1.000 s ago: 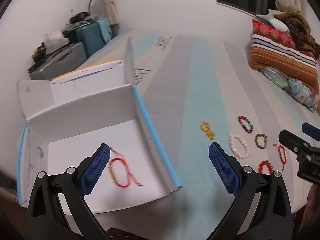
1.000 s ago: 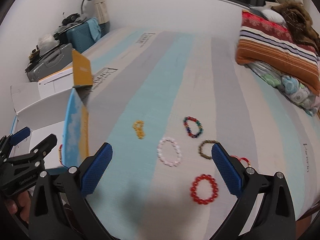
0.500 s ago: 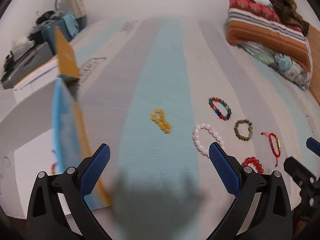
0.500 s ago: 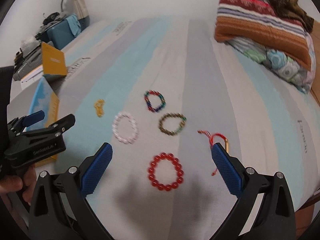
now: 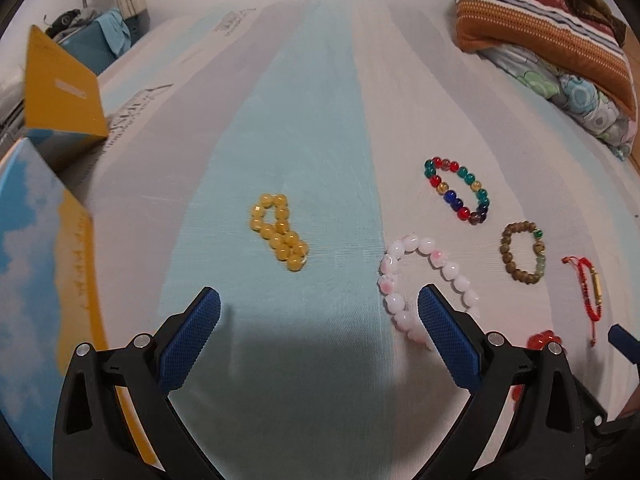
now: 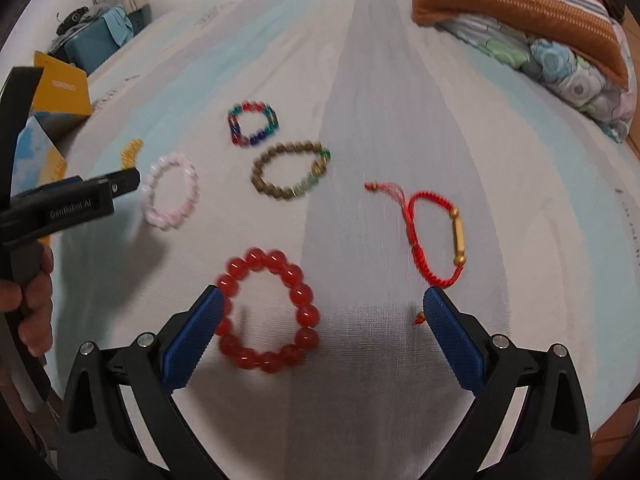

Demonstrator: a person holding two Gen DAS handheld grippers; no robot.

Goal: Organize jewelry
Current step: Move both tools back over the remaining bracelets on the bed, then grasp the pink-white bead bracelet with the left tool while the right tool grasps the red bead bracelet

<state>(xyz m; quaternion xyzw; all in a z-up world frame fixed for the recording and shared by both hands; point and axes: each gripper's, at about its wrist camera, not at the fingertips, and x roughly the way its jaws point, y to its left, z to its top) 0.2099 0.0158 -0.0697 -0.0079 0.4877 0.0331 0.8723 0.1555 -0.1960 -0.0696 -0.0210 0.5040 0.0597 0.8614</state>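
Several bracelets lie on the striped bed sheet. In the left wrist view: yellow bead bracelet (image 5: 280, 231), pink-white bracelet (image 5: 430, 280), multicolour bracelet (image 5: 456, 190), brown bracelet (image 5: 522, 252), red cord bracelet (image 5: 590, 288). My left gripper (image 5: 318, 318) is open and empty, just short of the yellow and pink ones. In the right wrist view my right gripper (image 6: 322, 316) is open and empty over the red bead bracelet (image 6: 268, 312), with the red cord bracelet (image 6: 438, 236) at its right fingertip. The left gripper (image 6: 76, 200) shows at the left.
The open box (image 5: 44, 248), blue and yellow outside, stands at the left edge. Folded striped blankets and a flowered pillow (image 5: 548, 36) lie at the far right. A blue suitcase (image 6: 94, 44) and clutter sit beyond the bed's far left corner.
Both grippers have swung right, away from the box and toward the bracelets. The left one left the red cord bracelet inside the box. The right one now hovers over the red bead bracelet.
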